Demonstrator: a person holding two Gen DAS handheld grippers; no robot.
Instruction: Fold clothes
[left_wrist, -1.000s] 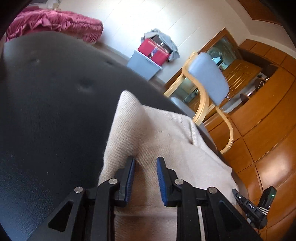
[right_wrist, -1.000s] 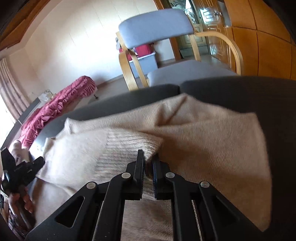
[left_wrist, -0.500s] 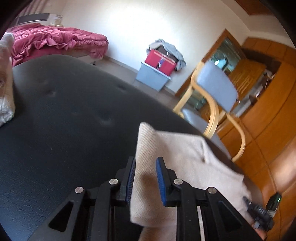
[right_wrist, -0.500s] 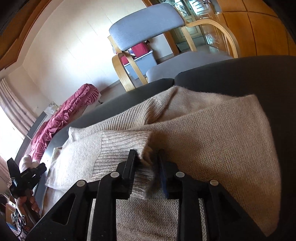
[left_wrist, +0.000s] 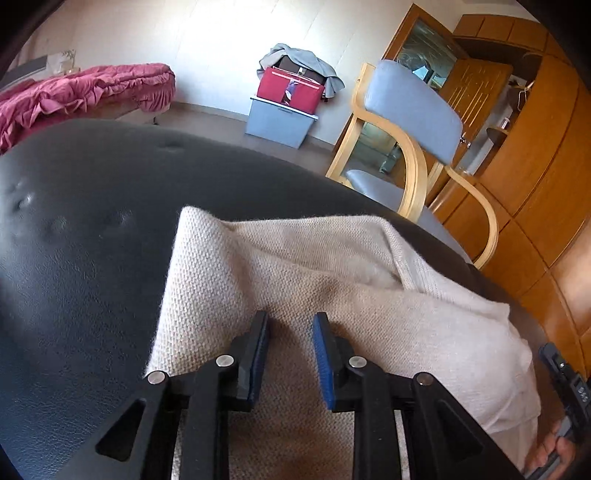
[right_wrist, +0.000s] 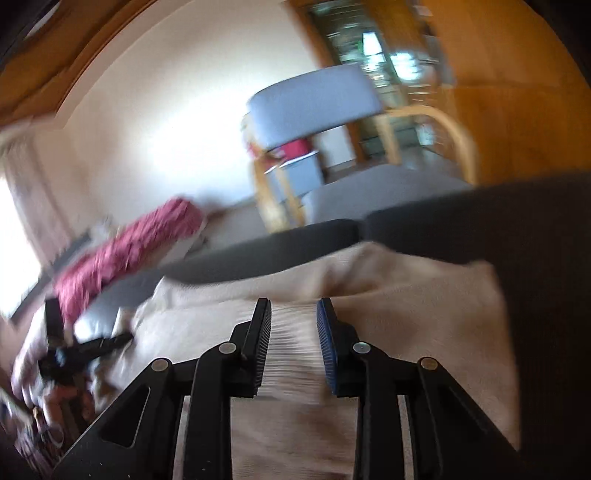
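A beige knit sweater (left_wrist: 295, 258) lies partly folded on a black leather cushion (left_wrist: 74, 240). My left gripper (left_wrist: 291, 317) hovers over its near part with the jaws apart; the cloth lies under the gap and the blue pads do not press on it. In the blurred right wrist view, the sweater (right_wrist: 424, 314) stretches across the cushion (right_wrist: 535, 221). My right gripper (right_wrist: 293, 302) stands open just above the ribbed hem (right_wrist: 291, 350), which it does not pinch. A hand (left_wrist: 554, 450) shows at the lower right edge of the left wrist view.
Behind the cushion stands a wooden armchair with grey padding (left_wrist: 413, 107). A red bag (left_wrist: 288, 88) sits on a grey box (left_wrist: 277, 122) by the wall. At the far left is a pink bedspread (left_wrist: 74, 92), at the right wooden cabinets (left_wrist: 535, 147).
My right gripper's jaws parted and let go of the ribbed hem, then rose a little. My left gripper swung sideways and back over the sweater, its jaws unchanged.
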